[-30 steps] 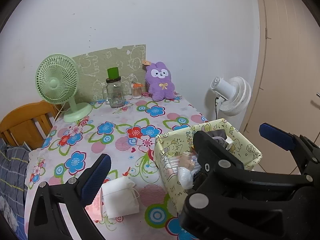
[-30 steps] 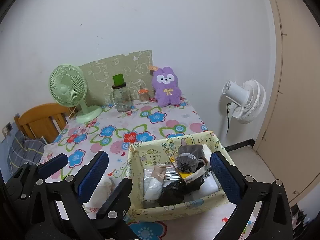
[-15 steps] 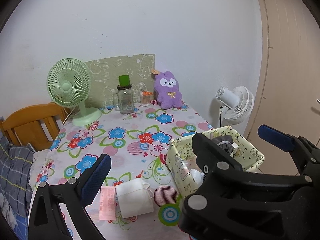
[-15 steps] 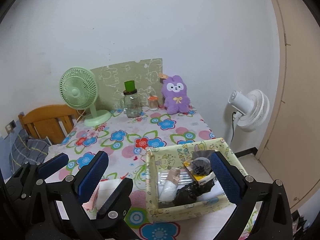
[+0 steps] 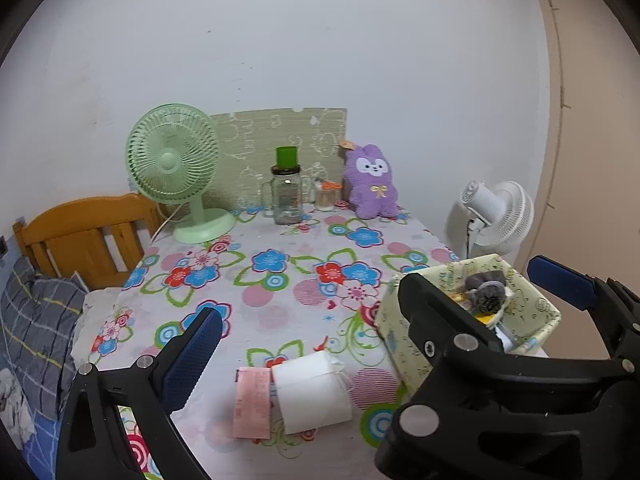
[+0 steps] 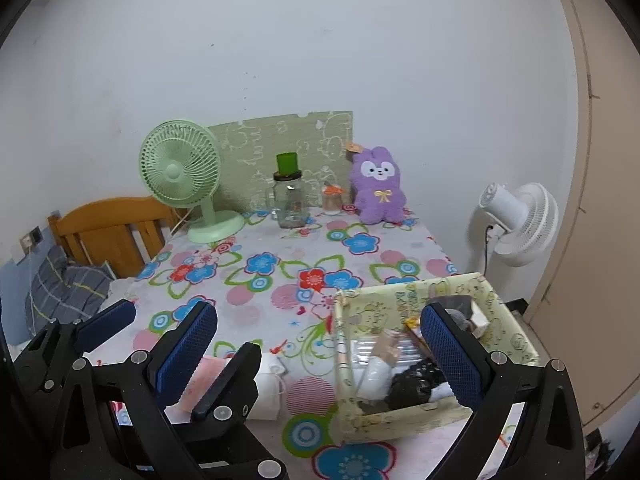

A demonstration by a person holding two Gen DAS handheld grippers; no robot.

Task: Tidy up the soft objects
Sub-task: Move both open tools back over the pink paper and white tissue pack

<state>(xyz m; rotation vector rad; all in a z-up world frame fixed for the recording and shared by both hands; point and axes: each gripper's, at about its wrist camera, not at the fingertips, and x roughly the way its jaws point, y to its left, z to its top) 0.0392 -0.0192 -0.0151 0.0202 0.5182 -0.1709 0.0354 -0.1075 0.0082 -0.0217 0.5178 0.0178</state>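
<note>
Right now both grippers, left gripper (image 5: pixel 372 320) and right gripper (image 6: pixel 316 344), hang empty with fingers wide apart. Next grab looks like the white mask (image 5: pixel 312 394) at 6 o'clock on the bench (image 5: pixel 280 280), beside the basket (image 6: pixel 516 344).

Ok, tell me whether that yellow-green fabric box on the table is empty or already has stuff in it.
Not empty. The fabric box already holds a black bundle, a grey roll and a white item; both tools are open and hold nothing.

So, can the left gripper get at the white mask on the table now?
Probably yes. The left gripper is open and empty, the mask lies bare just below it, and nothing stands between them. The pink packet touches its left edge and the box is close on the right.
</note>
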